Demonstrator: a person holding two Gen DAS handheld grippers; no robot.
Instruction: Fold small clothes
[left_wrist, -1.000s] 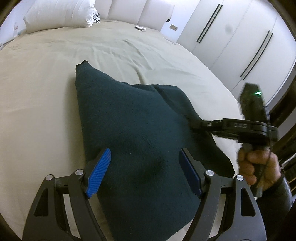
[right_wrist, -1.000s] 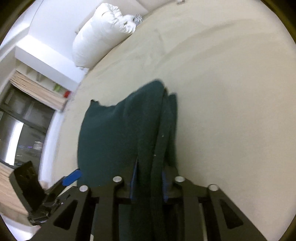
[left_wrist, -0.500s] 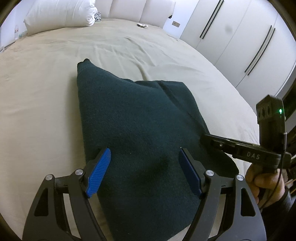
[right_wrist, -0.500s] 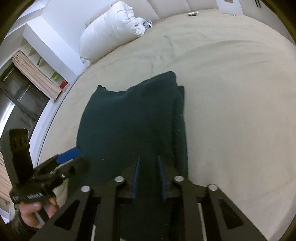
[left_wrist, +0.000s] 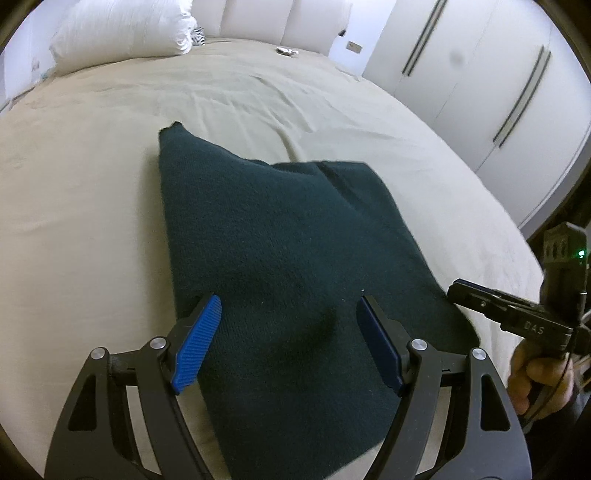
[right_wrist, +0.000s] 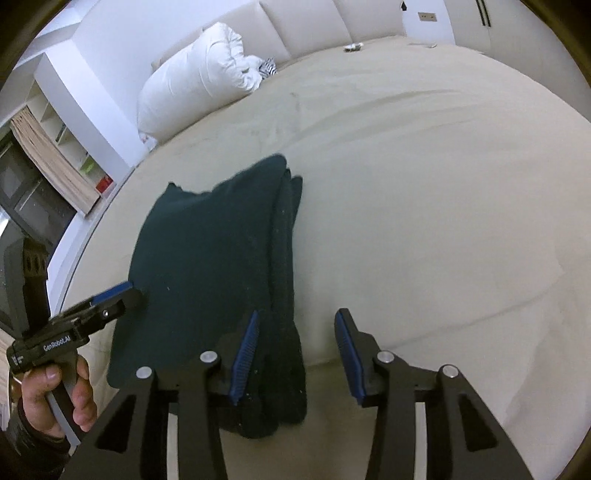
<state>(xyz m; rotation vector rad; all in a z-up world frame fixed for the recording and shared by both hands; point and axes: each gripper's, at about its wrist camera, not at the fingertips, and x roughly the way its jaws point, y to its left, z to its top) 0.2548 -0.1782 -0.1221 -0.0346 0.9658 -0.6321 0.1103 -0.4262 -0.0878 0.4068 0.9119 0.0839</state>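
Left wrist view: left tool (left_wrist: 288, 339) spread wide, blue pads (left_wrist: 197, 343) apart and holding nothing, poised over the near part of a dark green cloth (left_wrist: 280, 251). Cloth folded and lying flat on the beige bed (left_wrist: 92, 166), one far corner sticking up in a small point. Right tool (left_wrist: 458, 290) low at the right edge of the frame, held in a hand (left_wrist: 539, 380), its tip just off the cloth's right side; how far open, not clear from here. White pillow (left_wrist: 122, 33) at the head of the bed, padded headboard (left_wrist: 273, 18) behind, white wardrobe doors (left_wrist: 498, 81) with long dark handles along the right.

Right wrist view: right tool (right_wrist: 297, 354) parted to about half its reach, gripping nothing, left pad (right_wrist: 245, 354) over the stacked right-hand edge of the cloth (right_wrist: 207, 266), right pad over bare bed (right_wrist: 424, 184). Layered folds visible along that edge, running away from the camera. Left tool (right_wrist: 122, 291) at the lower left, gripped by a hand (right_wrist: 55, 395), blue tip at the cloth's left border. Pillow (right_wrist: 195, 85) against the headboard (right_wrist: 332, 26), open shelves (right_wrist: 66, 140) and a tan curtain (right_wrist: 48, 166) at far left.
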